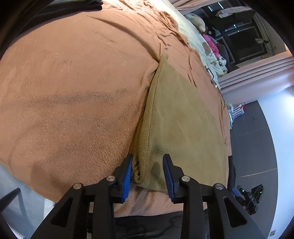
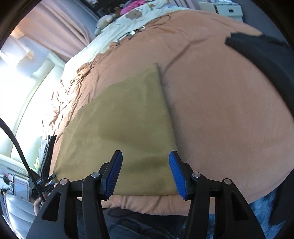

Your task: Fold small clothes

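An olive-tan cloth [image 1: 183, 119] lies flat on the orange blanket [image 1: 73, 92], with a thick rolled fold along its left edge. My left gripper [image 1: 148, 165] stands open over the cloth's near left corner, its blue pads [image 1: 128, 172] either side of the bunched fold. In the right wrist view the same cloth [image 2: 125, 119] spreads out smooth, its right edge running straight away from me. My right gripper [image 2: 145, 165] is open just above the near right part of the cloth, with nothing between its pads [image 2: 176, 171].
The orange blanket [image 2: 229, 110] covers a bed; its near edge drops off below the grippers. Dark clothing [image 2: 266, 60] lies at the far right and another dark piece [image 1: 91, 4] at the far left. A cream sheet with soft toys [image 1: 207, 42] lies beyond.
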Motion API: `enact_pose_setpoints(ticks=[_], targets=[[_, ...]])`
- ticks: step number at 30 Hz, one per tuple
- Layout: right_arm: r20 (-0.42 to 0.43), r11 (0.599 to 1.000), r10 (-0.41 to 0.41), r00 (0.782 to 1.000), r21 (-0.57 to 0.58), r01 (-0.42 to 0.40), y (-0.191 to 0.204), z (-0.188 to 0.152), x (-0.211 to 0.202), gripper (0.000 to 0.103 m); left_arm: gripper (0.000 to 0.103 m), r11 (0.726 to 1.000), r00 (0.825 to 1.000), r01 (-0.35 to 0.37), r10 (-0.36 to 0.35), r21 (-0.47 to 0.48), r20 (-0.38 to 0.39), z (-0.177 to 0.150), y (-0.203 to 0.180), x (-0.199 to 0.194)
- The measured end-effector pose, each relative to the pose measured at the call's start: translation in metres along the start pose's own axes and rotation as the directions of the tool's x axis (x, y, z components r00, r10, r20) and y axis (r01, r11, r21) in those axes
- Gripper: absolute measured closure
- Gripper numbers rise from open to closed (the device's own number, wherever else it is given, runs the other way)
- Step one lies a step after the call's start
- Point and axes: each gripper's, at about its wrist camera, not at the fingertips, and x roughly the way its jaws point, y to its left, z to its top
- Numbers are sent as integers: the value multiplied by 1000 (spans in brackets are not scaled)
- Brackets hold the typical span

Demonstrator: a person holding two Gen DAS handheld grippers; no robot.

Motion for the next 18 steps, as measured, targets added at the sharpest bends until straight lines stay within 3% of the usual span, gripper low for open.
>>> enact_pose_setpoints(ticks=[10, 18], targets=[[84, 982, -94, 992, -157, 106, 70, -5, -4, 52, 70, 1000, 1000, 1, 0, -17, 18, -10, 4, 2], [19, 972, -7, 1000, -234, 11, 127, -15, 25, 52, 70, 1000, 999, 0, 1, -30, 39, -17, 7, 0]])
